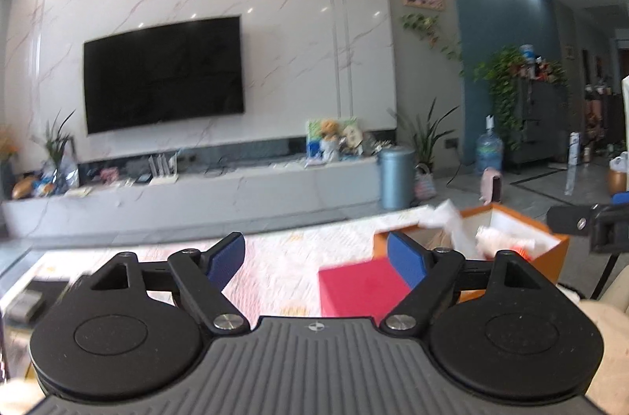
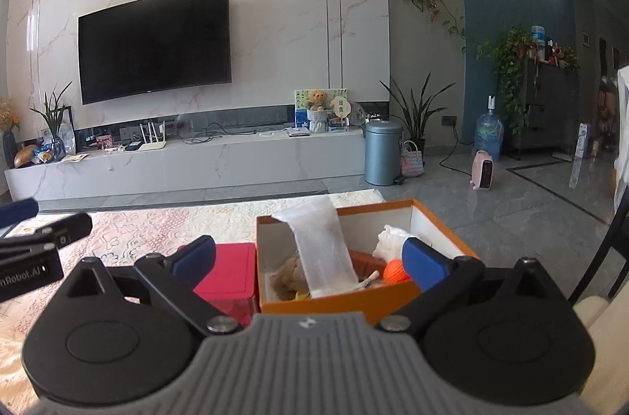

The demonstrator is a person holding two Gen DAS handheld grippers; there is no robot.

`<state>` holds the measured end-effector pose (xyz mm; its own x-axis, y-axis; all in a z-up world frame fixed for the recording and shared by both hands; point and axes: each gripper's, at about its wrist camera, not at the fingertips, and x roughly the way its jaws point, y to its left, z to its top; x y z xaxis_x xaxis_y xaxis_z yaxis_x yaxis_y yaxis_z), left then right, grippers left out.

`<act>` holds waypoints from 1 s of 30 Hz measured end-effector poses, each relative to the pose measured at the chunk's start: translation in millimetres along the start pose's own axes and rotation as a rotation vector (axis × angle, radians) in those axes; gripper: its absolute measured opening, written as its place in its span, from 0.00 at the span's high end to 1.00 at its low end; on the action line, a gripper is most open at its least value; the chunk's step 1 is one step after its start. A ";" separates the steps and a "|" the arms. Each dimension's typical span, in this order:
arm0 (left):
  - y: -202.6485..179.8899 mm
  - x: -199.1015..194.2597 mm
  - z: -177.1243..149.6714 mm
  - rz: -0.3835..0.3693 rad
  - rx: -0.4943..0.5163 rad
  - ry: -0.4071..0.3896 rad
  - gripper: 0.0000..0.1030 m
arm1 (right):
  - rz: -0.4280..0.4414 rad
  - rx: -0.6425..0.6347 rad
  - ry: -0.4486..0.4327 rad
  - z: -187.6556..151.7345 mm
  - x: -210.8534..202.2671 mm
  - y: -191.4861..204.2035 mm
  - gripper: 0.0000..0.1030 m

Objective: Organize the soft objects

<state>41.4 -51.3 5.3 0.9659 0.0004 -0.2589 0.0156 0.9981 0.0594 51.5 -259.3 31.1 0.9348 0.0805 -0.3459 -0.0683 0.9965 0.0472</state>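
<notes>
An orange box [image 2: 338, 303] with a white inside stands on the patterned tablecloth [image 2: 157, 230]. It holds a brown plush [image 2: 289, 279], an orange ball [image 2: 395, 271] and a white fluffy piece [image 2: 387, 240]. A white cloth strip [image 2: 322, 246] drapes over its far rim. A red box [image 2: 232, 267] sits against its left side. My right gripper [image 2: 310, 256] hovers open and empty just in front of the box. My left gripper [image 1: 316, 254] is open and empty further left, facing the red box [image 1: 357, 285] with the orange box [image 1: 558, 250] to its right.
Beyond the table are a grey floor, a long white TV console [image 2: 188, 167] under a wall TV [image 2: 153, 41], a blue-grey bin [image 2: 383, 151] and a pink heater [image 2: 483, 173]. A dark chair leg [image 2: 605, 242] stands at the right. The left wrist view is blurred.
</notes>
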 end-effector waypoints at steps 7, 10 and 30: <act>8.8 -9.4 -33.0 0.037 -0.069 0.096 0.06 | -0.023 -0.033 -0.020 -39.1 -17.7 15.9 0.03; 7.0 -12.5 -41.7 0.073 -0.072 0.113 0.06 | -0.004 -0.018 -0.003 -55.1 -20.2 17.5 0.03; -1.2 -10.9 -71.3 0.062 -0.041 0.243 0.05 | -0.015 0.075 0.069 -86.2 -4.8 7.1 0.03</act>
<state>12.4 -48.0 -60.7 0.8740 0.0715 -0.4806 -0.0569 0.9974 0.0448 16.4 -250.9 -47.6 0.9090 0.0695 -0.4111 -0.0258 0.9935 0.1109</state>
